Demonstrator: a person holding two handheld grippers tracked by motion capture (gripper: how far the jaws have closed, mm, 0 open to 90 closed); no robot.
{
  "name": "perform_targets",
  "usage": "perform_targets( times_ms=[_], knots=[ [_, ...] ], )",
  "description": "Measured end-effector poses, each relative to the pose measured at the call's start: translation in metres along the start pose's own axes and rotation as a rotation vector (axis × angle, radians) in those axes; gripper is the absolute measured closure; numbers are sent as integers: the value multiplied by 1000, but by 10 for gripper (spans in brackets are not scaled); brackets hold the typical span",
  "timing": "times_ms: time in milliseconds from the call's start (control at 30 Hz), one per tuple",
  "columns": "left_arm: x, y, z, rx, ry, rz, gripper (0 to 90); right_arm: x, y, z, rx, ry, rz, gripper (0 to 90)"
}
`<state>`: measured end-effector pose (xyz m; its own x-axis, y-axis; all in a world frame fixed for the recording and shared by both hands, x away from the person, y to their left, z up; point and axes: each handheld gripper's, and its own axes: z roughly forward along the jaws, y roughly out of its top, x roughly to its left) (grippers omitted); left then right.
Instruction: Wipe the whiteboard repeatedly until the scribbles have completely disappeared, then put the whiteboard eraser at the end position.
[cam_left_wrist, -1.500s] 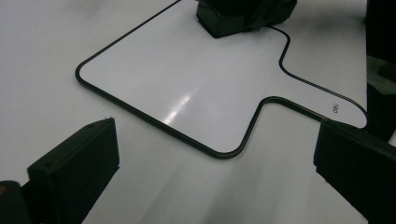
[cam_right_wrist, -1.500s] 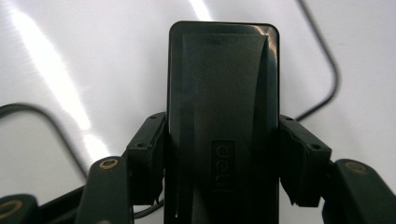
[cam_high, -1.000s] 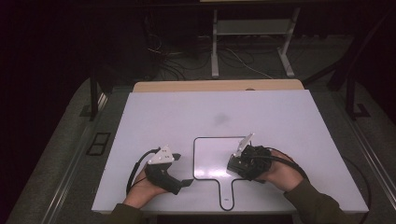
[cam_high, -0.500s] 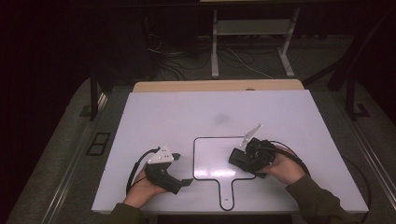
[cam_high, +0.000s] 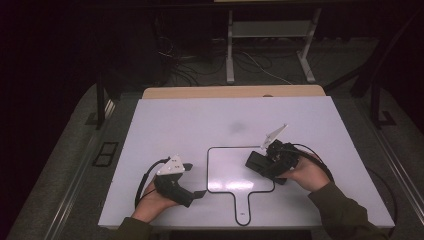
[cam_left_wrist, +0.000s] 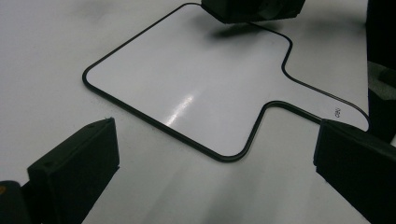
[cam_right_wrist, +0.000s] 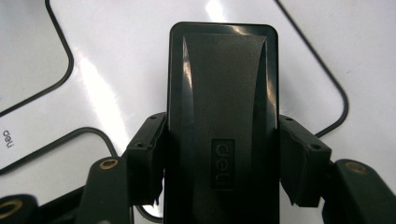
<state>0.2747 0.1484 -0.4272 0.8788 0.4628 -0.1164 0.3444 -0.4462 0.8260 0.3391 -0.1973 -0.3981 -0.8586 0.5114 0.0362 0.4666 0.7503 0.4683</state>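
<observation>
Bench: a white bench (cam_high: 200, 125) carried everything, with a strip of pale wood along its far edge.

Whiteboard: a small paddle-shaped whiteboard (cam_high: 227, 170) with a thin black border lay flat near the middle of the bench's near edge, its handle pointing at that edge. In the left gripper view the same whiteboard (cam_left_wrist: 187, 84) showed a bright glare patch and tiny print on the handle.

Black block: a flat black rectangular block (cam_right_wrist: 223, 116), embossed with the word "deli", was held over the right edge of the whiteboard. In the high view the block (cam_high: 257, 161) sat at the front of the right gripper; whether it touched the whiteboard cannot be told.

Right gripper: the right gripper (cam_high: 265, 162), in the person's right hand (cam_high: 302, 175), was toward the bench's right side. Its jaws pinched the black block from both long sides, seen closely in the right gripper view (cam_right_wrist: 223, 158).

Left gripper: the left gripper (cam_high: 192, 196), in the left hand (cam_high: 150, 205), rested near the bench's near edge, just left of the whiteboard's handle. Its jaws were spread wide with nothing between them, clear in the left gripper view (cam_left_wrist: 215, 163).
</observation>
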Motion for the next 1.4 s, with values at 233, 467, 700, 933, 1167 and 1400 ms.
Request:
perform_targets(
  times_ms=[233,467,700,933,1167,1400],
  knots=[
    [-1,0,1,1,0,-1,0,-6,4,-3,-18,-4,12,389],
    [0,0,1,4,2,1,0,-12,12,-7,-50,15,34,388],
    [0,0,1,3,2,-1,0,-20,19,-12,-73,4,45,389],
    [0,0,1,3,0,-3,0,-30,25,-14,-103,12,75,388],
    [1,0,0,2,2,-1,0,-43,33,-15,-124,15,93,388],
    [3,-1,0,-8,4,-13,0,-56,44,-11,-145,21,115,388]
  ],
)
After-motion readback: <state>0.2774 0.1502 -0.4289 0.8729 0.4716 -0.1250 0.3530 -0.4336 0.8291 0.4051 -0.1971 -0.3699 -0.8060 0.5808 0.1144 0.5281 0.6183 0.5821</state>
